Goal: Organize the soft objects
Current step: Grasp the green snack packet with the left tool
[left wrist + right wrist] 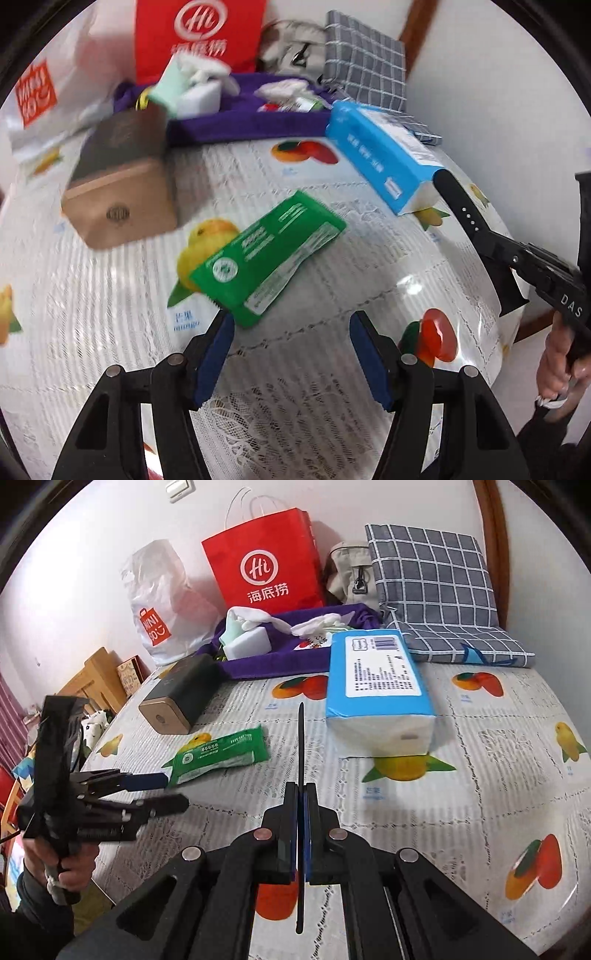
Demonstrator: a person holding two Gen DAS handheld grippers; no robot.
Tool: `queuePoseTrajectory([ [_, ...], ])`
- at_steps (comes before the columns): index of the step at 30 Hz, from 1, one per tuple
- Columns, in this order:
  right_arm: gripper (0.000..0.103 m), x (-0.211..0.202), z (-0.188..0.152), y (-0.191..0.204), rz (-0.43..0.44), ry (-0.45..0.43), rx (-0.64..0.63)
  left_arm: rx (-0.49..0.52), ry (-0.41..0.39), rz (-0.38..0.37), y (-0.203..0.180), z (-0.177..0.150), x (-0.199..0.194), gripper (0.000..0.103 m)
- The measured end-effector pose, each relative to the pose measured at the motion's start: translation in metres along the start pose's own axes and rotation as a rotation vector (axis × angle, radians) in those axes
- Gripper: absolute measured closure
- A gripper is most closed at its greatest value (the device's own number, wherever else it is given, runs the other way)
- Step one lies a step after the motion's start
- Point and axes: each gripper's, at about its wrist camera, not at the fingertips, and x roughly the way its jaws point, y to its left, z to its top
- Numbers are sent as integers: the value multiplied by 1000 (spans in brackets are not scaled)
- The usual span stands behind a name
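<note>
Right tongs (302, 801) clamp thin black strap (301, 738); left tongs (291, 332) gape above glossy green packet (266, 254).

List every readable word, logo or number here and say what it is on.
"Hi" and "海底捞": red bag.
"MINISO", sideways: white plastic bag.
"DAS": right tool.
"mango": tablecloth.
Green packet, blue tissue pack, barcode label: print too small to read.

Both wrist views look down, close, sharing green packet (264, 254) (221, 755).
</note>
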Motion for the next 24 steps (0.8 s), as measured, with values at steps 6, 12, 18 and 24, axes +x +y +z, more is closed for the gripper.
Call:
queuePoseTrajectory([
  [6, 100, -9, -1, -9, -2, -18, 12, 107, -76, 96, -9, 25, 2, 40],
  [12, 100, -11, -3, -23, -21, -26, 34, 226, -28, 107, -18, 39, 28, 40],
  [18, 100, -4, -5, -34, -36, -12, 52, 306, 1, 133, -25, 44, 56, 37],
  [24, 100, 2, -9, -42, -79, 10, 50, 212, 44, 43, -11, 39, 54, 37],
])
